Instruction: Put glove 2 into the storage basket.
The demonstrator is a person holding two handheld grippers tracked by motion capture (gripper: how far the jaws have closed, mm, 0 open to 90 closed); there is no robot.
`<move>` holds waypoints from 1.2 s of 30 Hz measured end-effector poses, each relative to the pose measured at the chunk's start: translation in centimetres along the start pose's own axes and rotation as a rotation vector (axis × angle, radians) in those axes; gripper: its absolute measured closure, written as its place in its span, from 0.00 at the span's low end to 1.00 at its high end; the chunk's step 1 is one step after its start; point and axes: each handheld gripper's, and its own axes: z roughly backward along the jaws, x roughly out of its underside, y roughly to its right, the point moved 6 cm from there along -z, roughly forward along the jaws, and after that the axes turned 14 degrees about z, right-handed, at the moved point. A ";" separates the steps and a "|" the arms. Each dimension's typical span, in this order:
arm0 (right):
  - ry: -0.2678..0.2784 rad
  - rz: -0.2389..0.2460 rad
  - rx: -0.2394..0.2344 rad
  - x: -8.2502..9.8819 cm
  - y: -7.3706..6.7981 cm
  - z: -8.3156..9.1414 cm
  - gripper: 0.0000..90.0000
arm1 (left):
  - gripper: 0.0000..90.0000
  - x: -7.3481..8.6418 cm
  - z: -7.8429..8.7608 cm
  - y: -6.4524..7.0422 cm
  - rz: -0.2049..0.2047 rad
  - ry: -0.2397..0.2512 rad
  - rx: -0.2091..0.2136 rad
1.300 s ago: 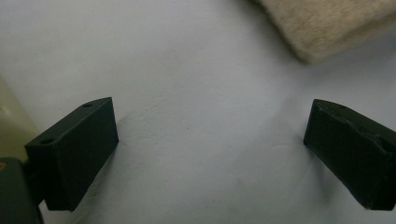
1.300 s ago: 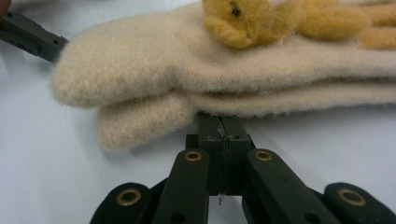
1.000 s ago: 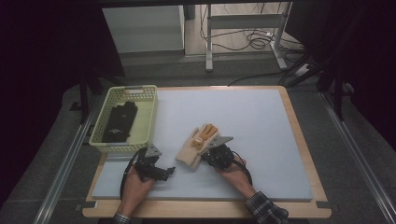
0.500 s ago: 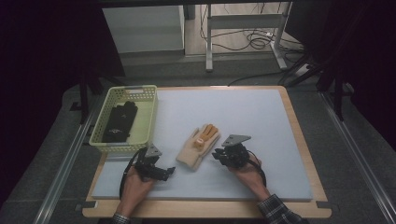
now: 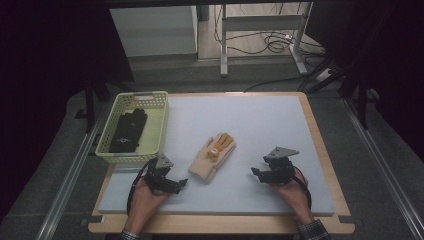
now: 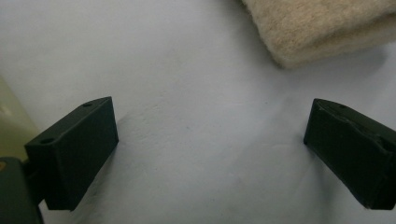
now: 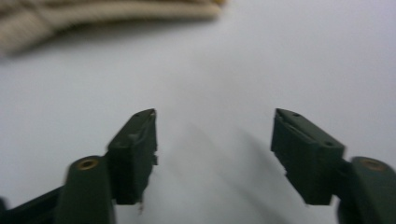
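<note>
Closest to the camera in the high view, both of the person's forearms came in from the bottom edge, a plaid-ish cuff showing on the right one. The left hand (image 5: 145,202) held the left gripper (image 5: 181,184) down low on the surface (image 5: 260,125), near the front left corner of the pale mat. Its jaws were spread wide with nothing between them, just bare mat; you could see that clearly in the left gripper view, where the cuff end of the tan glove (image 6: 322,28) sat just past the jaws, not touching them.

The right hand (image 5: 292,192) had the right gripper (image 5: 256,172) over on the right side, grey three-cornered plate on top, pointing left toward the glove. Its jaws were wide apart too and empty. The right gripper view was a bit blurry, with the glove (image 7: 107,16) as a soft tan strip along the top, well apart from the jaws.

Between the two grippers and a bit further back, the tan glove (image 5: 212,156) lay flat on the mat, fingers with orange tips pointing away and to the right.

Further back on the left, a pale yellow-green basket (image 5: 155,131) sat at the mat's edge with a black glove (image 5: 128,130) lying inside it.

Beyond the surface were a white cabinet (image 5: 152,30), metal legs and some cables on the floor.
</note>
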 end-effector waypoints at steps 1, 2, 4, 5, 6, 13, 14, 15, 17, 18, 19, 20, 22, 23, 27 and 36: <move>-0.017 0.005 0.010 0.4 0.2 0.0 0.28 | 0.03 0.0 0.0 0.0 0.000 0.000 0.000; -0.028 0.005 0.024 0.7 0.4 0.0 0.27 | 0.03 0.0 0.0 0.0 0.000 0.000 0.000; -0.025 -0.008 0.028 1.1 0.7 0.0 0.23 | 0.03 0.0 0.0 0.0 -0.001 0.001 0.000; -0.017 -0.022 0.016 1.2 0.8 0.0 0.22 | 0.03 0.0 0.0 0.0 0.000 0.001 0.000; -0.018 -0.025 0.014 1.2 0.8 0.0 0.21 | 0.03 0.0 0.0 0.0 0.000 0.001 0.001; -0.031 -0.012 0.035 1.2 0.7 -0.2 0.18 | 0.03 0.0 0.0 0.0 0.001 0.002 0.002; -0.031 -0.012 0.035 1.2 0.7 -0.2 0.18 | 0.03 0.0 0.0 0.0 0.000 0.002 0.002; -0.030 -0.013 0.035 1.2 0.7 -0.2 0.18 | 0.03 0.0 0.0 0.0 0.001 0.002 0.002; -0.030 -0.013 0.035 1.3 0.7 -0.2 0.18 | 0.03 0.0 0.0 0.0 0.000 0.002 0.002; -0.029 -0.013 0.035 1.3 0.7 -0.2 0.18 | 0.03 0.0 0.0 0.0 0.000 0.002 0.001; -0.029 -0.012 0.035 1.3 0.7 -0.2 0.18 | 0.03 0.0 0.0 0.0 0.002 0.001 0.000; -0.029 -0.012 0.035 1.3 0.7 -0.2 0.18 | 0.03 0.0 0.0 0.1 0.003 -0.002 -0.001; -0.029 -0.012 0.035 1.3 0.7 -0.2 0.18 | 0.03 -0.1 0.0 0.1 0.020 -0.007 -0.007; -0.029 -0.011 0.036 1.3 0.7 -0.2 0.18 | 0.03 -0.1 0.0 0.2 0.022 -0.010 -0.008; -0.028 -0.012 0.035 1.3 0.7 -0.2 0.18 | 0.02 -0.6 0.2 0.5 0.038 -0.021 -0.003; -0.029 -0.012 0.036 1.3 0.7 -0.2 0.18 | 0.00 -3.5 1.4 2.4 0.031 -0.011 0.076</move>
